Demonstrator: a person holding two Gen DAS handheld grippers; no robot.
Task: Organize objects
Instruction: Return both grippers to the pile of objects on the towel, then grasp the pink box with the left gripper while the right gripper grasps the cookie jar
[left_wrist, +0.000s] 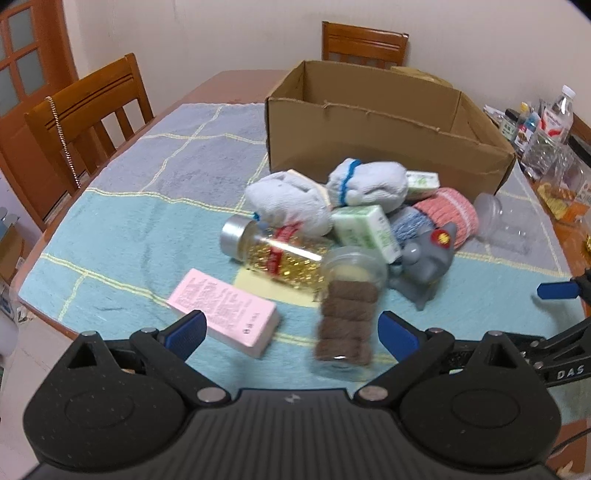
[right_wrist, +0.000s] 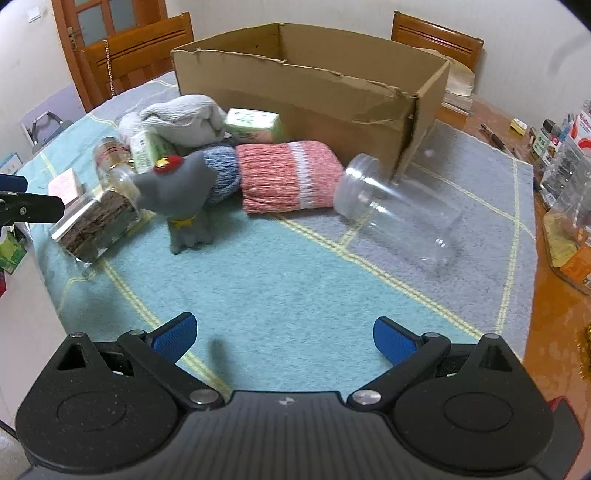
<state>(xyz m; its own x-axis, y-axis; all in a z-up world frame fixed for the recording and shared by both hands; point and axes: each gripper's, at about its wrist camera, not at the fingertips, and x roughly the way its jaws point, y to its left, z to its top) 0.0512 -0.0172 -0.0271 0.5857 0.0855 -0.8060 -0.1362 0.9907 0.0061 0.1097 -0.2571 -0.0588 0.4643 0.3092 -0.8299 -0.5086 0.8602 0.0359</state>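
An open cardboard box (left_wrist: 384, 140) (right_wrist: 295, 92) stands at the back of the towel-covered table. In front of it lies a pile: rolled pale socks (left_wrist: 291, 206) (right_wrist: 184, 118), green soap boxes (left_wrist: 365, 229) (right_wrist: 255, 123), a pink knitted roll (left_wrist: 448, 214) (right_wrist: 288, 177), a grey toy figure (left_wrist: 424, 262) (right_wrist: 181, 192), a jar of gold bits (left_wrist: 273, 251), a clear jar of brown biscuits (left_wrist: 345, 321) (right_wrist: 96, 225), a pink box (left_wrist: 225, 310). My left gripper (left_wrist: 291, 332) is open, the biscuit jar between its fingers. My right gripper (right_wrist: 284, 338) is open over bare towel.
An empty clear jar (right_wrist: 399, 210) (left_wrist: 506, 221) lies on its side near the box's right corner. Wooden chairs (left_wrist: 88, 122) (right_wrist: 436, 37) stand around the table. Bottles and packets (left_wrist: 543, 133) (right_wrist: 565, 155) crowd the table's right edge. The right gripper's finger (left_wrist: 557, 290) shows in the left wrist view.
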